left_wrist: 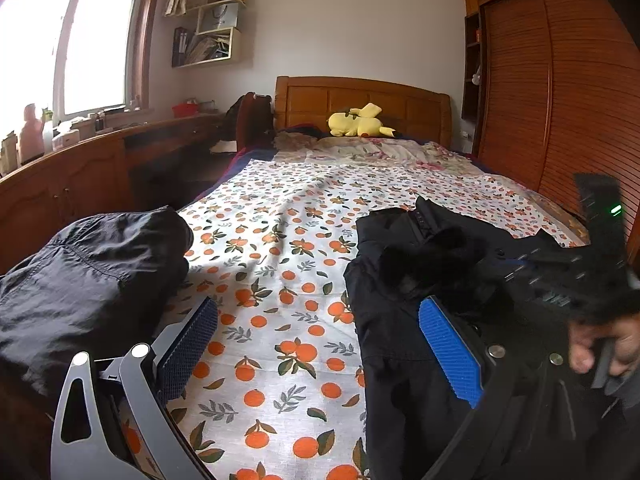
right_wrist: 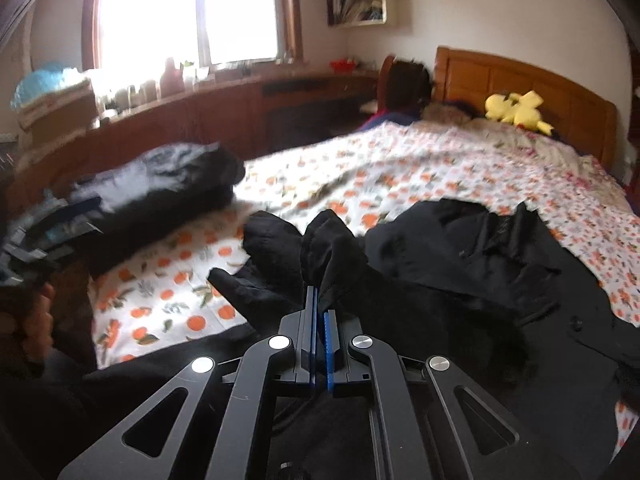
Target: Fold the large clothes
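Note:
A large black jacket (left_wrist: 404,300) lies on the right part of the bed; it also shows in the right wrist view (right_wrist: 460,264). My right gripper (right_wrist: 320,304) is shut on a bunched fold of the black jacket and lifts it a little. My left gripper (left_wrist: 320,336) is open and empty over the orange-print sheet (left_wrist: 280,272), its right pad (left_wrist: 450,352) against the jacket's edge. The right gripper's body (left_wrist: 568,276) shows at the right of the left wrist view.
A folded dark garment (left_wrist: 92,280) lies at the bed's left edge (right_wrist: 160,184). A yellow plush toy (left_wrist: 358,122) lies by the wooden headboard (left_wrist: 360,100). A wooden desk (left_wrist: 80,176) runs along the left and a wardrobe (left_wrist: 560,100) stands on the right.

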Available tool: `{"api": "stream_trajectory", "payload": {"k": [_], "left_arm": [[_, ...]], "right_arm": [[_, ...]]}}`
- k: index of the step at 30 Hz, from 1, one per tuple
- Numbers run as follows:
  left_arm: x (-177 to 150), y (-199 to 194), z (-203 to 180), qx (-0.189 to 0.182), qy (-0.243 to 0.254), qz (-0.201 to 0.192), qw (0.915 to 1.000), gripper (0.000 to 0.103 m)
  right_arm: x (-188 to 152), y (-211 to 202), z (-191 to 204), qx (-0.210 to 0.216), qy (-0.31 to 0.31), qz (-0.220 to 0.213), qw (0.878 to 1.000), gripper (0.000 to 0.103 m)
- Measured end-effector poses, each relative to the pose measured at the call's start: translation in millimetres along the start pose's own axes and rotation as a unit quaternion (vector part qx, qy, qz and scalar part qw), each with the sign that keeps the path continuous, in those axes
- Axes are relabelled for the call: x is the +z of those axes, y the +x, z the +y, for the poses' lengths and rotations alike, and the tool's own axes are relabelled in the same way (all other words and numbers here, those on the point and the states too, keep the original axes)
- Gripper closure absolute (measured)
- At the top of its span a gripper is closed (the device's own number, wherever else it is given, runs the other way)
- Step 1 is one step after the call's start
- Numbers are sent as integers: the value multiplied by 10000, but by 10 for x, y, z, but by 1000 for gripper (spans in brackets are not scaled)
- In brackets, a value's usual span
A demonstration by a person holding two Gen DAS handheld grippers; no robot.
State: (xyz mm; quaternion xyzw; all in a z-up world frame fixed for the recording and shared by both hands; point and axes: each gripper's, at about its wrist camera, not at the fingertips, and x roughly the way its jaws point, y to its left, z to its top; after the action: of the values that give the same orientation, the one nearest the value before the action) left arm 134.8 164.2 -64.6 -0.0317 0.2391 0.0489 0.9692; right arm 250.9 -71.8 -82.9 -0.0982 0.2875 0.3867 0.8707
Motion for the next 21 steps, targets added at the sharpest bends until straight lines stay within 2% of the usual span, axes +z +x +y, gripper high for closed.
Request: {"api": "stream_trajectory", "payload": {"k": [5, 15, 21], "left_arm": [[1, 15, -72, -63, 37, 25, 10000, 2], [20, 26, -330, -317, 193, -5, 9993, 2], [54, 65, -530, -503, 270, -28, 9984, 2]], "right_arm": [[-50, -449, -126, -118, 177, -287, 9994, 101], [-576, -1004, -528, -661, 831, -374, 9936, 100], [-892, -1137, -725, -1117, 1058, -191, 9879, 89]]}}
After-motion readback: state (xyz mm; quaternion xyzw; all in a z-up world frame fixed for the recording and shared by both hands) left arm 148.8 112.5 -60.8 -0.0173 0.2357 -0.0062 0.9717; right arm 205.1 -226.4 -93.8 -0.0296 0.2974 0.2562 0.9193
